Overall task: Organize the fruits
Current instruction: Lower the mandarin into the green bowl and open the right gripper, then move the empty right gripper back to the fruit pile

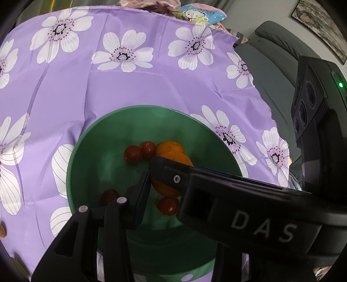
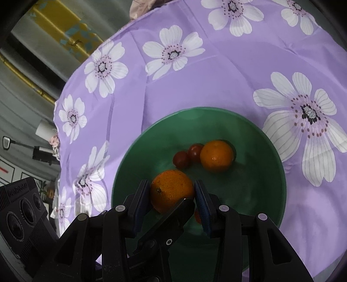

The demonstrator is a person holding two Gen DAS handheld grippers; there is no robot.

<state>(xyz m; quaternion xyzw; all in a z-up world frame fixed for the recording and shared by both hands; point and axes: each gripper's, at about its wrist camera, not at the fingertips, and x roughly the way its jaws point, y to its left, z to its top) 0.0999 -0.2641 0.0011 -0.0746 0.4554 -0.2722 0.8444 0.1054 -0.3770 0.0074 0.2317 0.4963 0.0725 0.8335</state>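
A green bowl [image 1: 86, 156] [image 2: 260, 164] sits on a purple flowered tablecloth. It holds two oranges and several cherry tomatoes [image 1: 132, 153] [image 2: 181, 159]. My right gripper [image 2: 172, 191] is over the bowl with its blue pads on both sides of the near orange [image 2: 170, 187], touching it. The second orange [image 2: 216, 155] [image 1: 170, 147] lies farther back. In the left wrist view the right gripper's finger [image 1: 169, 173] crosses in front of the near orange [image 1: 166, 187]. Only one left finger [image 1: 142, 195] shows, over the bowl, holding nothing visible.
The tablecloth [image 1: 108, 86] [image 2: 216, 76] ends at the right in the left view, by a grey chair [image 1: 277, 65]. A small orange fruit [image 1: 2, 231] lies at the left edge. A cartoon-print bag [image 1: 201, 14] sits at the far edge.
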